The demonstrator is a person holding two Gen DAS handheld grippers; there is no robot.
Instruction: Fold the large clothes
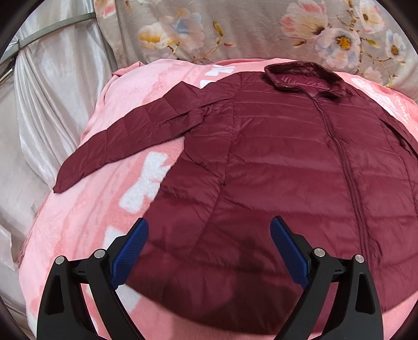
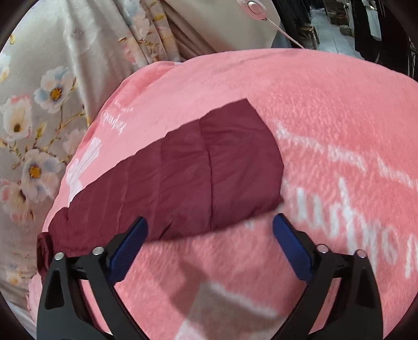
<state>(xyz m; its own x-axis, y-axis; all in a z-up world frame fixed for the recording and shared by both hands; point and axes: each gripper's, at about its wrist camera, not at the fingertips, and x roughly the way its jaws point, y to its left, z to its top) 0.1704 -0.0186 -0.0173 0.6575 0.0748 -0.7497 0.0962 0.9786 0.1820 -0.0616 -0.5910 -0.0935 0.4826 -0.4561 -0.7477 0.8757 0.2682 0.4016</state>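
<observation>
A dark red quilted jacket lies flat, front up and zipped, on a pink blanket. Its collar points away from me and one sleeve stretches out to the left. My left gripper hovers over the jacket's lower hem, open, nothing between its blue pads. In the right wrist view the other sleeve lies spread on the blanket, cuff end toward the right. My right gripper is open just above the sleeve's near edge, holding nothing.
A grey floral bedspread lies beyond the blanket, with silvery satin fabric at the left. In the right wrist view the floral cloth hangs at the left, and a beige panel with a pink cord sits beyond the blanket.
</observation>
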